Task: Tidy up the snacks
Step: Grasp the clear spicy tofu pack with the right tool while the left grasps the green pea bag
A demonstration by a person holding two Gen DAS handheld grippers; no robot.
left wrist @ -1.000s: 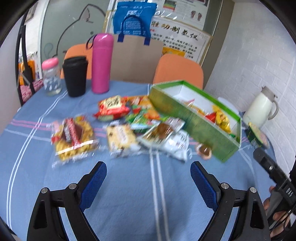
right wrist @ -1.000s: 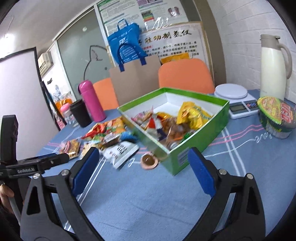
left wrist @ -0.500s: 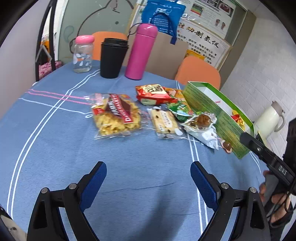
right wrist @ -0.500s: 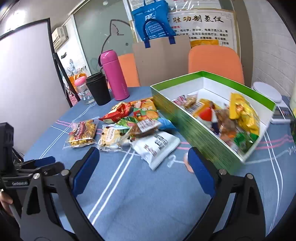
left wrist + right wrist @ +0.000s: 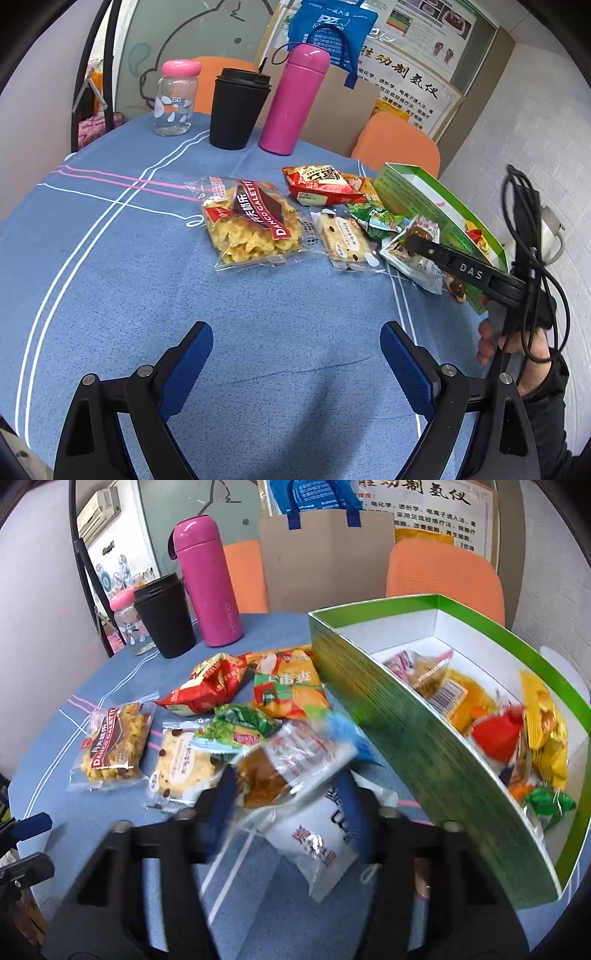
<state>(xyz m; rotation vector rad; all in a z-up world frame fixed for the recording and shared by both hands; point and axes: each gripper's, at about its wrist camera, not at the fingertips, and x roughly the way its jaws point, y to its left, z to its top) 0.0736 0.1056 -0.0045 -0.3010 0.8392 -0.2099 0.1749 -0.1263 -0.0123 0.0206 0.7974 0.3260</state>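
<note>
**Clear plastic wrapper now between the right gripper's fingers**

Blue padded fingers that stood spread wide half a second ago have drawn in on the clear-wrapped brown pastry packet (image 5: 275, 771). The right gripper (image 5: 286, 794) is blurred with motion, so I cannot tell whether it is fully clamped or just arriving. If the grip holds, I judge this to be the next snack bound for the open green cardboard box (image 5: 417, 738) just to its right, which already holds several packets.

The pastry packet lies partly over a white pouch with red lettering (image 5: 325, 842) and touches the green foil packet (image 5: 236, 727); either could drag along on the lift. The box's near wall stands between the gripper and the inside, so the packet must clear it.

The left gripper (image 5: 295, 354) hovers splayed and empty above the blue tablecloth (image 5: 110, 277), well short of the crinkly yellow snack bag with the red band (image 5: 255, 225). A pink flask (image 5: 291, 99) and black lidded cup (image 5: 236, 109) stand behind.
</note>
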